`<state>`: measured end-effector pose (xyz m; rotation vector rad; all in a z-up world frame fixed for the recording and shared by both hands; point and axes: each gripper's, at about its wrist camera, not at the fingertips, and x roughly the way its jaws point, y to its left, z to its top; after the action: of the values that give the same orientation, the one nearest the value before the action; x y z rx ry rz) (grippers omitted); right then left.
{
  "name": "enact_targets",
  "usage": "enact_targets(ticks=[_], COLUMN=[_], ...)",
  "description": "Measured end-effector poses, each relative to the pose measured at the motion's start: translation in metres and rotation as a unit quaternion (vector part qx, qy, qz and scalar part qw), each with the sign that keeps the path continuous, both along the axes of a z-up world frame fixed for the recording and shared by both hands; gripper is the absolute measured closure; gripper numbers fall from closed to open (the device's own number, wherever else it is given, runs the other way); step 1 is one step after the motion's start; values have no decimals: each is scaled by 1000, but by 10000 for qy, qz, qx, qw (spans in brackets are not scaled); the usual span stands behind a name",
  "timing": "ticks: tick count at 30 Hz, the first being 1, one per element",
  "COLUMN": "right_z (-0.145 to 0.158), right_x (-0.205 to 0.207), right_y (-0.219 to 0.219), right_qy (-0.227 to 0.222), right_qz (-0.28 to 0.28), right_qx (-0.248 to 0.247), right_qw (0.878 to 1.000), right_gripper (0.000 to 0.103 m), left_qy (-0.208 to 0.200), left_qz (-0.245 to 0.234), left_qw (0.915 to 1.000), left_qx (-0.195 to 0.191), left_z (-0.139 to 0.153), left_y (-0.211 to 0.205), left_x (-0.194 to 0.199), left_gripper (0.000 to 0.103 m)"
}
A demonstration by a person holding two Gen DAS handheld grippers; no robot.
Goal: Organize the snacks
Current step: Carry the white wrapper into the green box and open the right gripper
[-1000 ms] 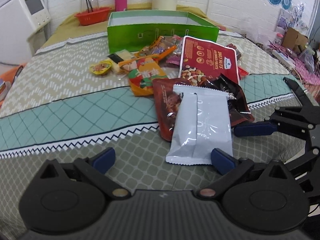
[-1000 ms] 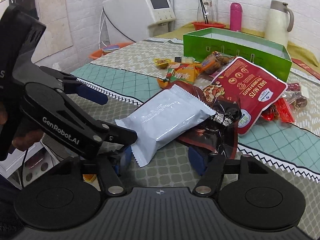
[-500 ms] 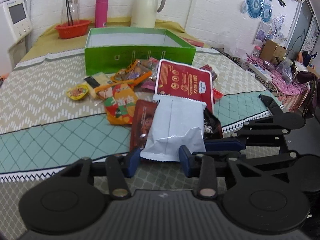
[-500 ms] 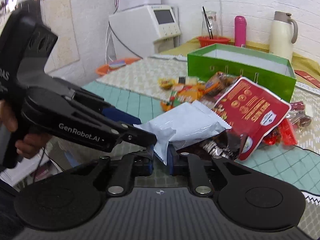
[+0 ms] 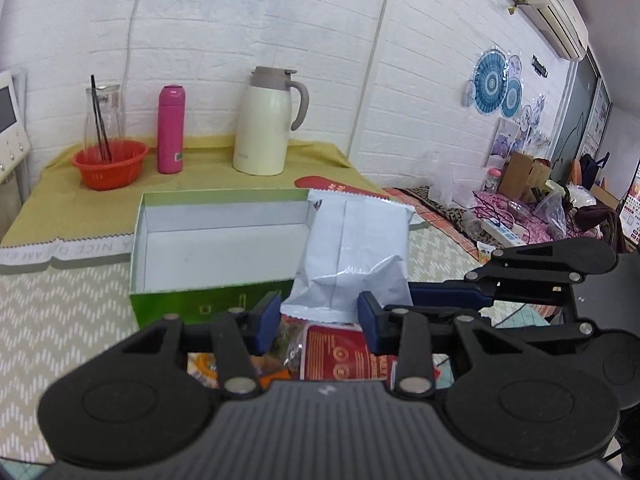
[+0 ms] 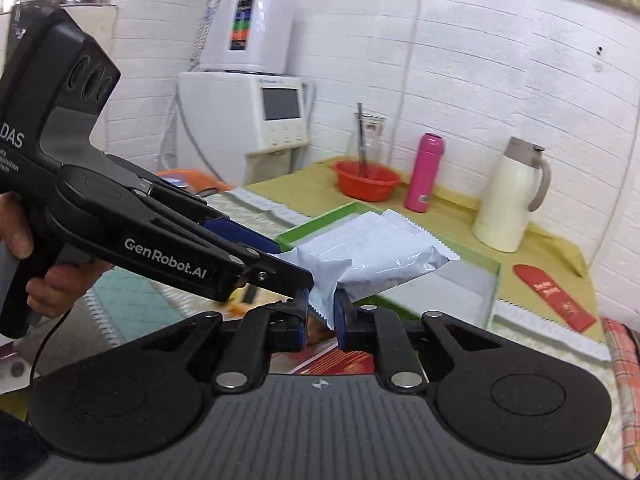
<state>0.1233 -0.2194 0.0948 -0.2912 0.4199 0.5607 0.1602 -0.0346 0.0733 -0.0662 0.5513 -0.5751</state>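
Note:
Both grippers hold one silver-white snack pouch [image 5: 352,256] in the air over the near right part of the open green box [image 5: 200,304]. My left gripper [image 5: 318,318] is shut on the pouch's near edge. My right gripper [image 6: 322,316] is shut on a corner of the same pouch [image 6: 376,252]; its fingers also show from the side in the left wrist view [image 5: 448,294]. The box's white inside holds nothing that I can see. Below the grippers lie a red nuts pouch [image 5: 340,356] and other snack packets, mostly hidden.
Behind the box stand a cream thermos jug [image 5: 264,120], a pink bottle [image 5: 171,128] and an orange bowl [image 5: 110,162] with a glass jar. A red envelope [image 6: 554,298] lies right of the box. A white appliance [image 6: 256,116] stands far left.
Both grippers closed on the silver pouch and lifted it off the snack pile. They carried it forward and up to above the green box.

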Motion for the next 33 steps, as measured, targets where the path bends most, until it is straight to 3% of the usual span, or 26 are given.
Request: enact_targets(ticks=[9, 10, 12, 13, 16, 18, 21, 22, 26, 31, 33], right_z=[-14, -16, -17, -17, -25, -34, -47, -50, -52, -41, -33], right_x=[84, 94, 114, 123, 162, 186, 208, 211, 215, 206, 198], right_y=[-13, -13, -7, -2, 16, 20, 17, 16, 7, 1, -1], right_qy=[602, 700, 736, 642, 406, 525, 754, 781, 806, 640, 522], right_qz=[-365, -389, -460, -530, -624, -649, -648, -658, -827, -911, -894], right_qx=[-23, -20, -34, -102, -380, -293, -75, -30, 59, 62, 97], right_qw=[9975, 9968, 9962, 9965, 9965, 9961, 9950, 9948, 9933, 9938, 9946], right_gripper=[78, 79, 82, 81, 81, 81, 80, 69, 55, 6, 0], left_qy=[511, 509, 345, 248, 298, 378, 359, 336, 335, 335, 295], left_qz=[-25, 57, 545, 743, 1005, 1166, 1275, 1328, 1289, 1293, 1293], left_qw=[9987, 9987, 9979, 9969, 9944, 9922, 9912, 9906, 9910, 9910, 9908], left_qx=[-22, 13, 94, 52, -125, -215, -29, 44, 97, 124, 254], left_z=[-20, -21, -20, -19, -16, -19, -26, -29, -36, -36, -32], left_y=[-19, -18, -10, -3, 20, 36, 49, 52, 51, 38, 32], left_x=[92, 100, 116, 123, 140, 146, 148, 151, 158, 157, 150], left_gripper=[65, 63, 44, 40, 40, 40, 40, 39, 37, 30, 28])
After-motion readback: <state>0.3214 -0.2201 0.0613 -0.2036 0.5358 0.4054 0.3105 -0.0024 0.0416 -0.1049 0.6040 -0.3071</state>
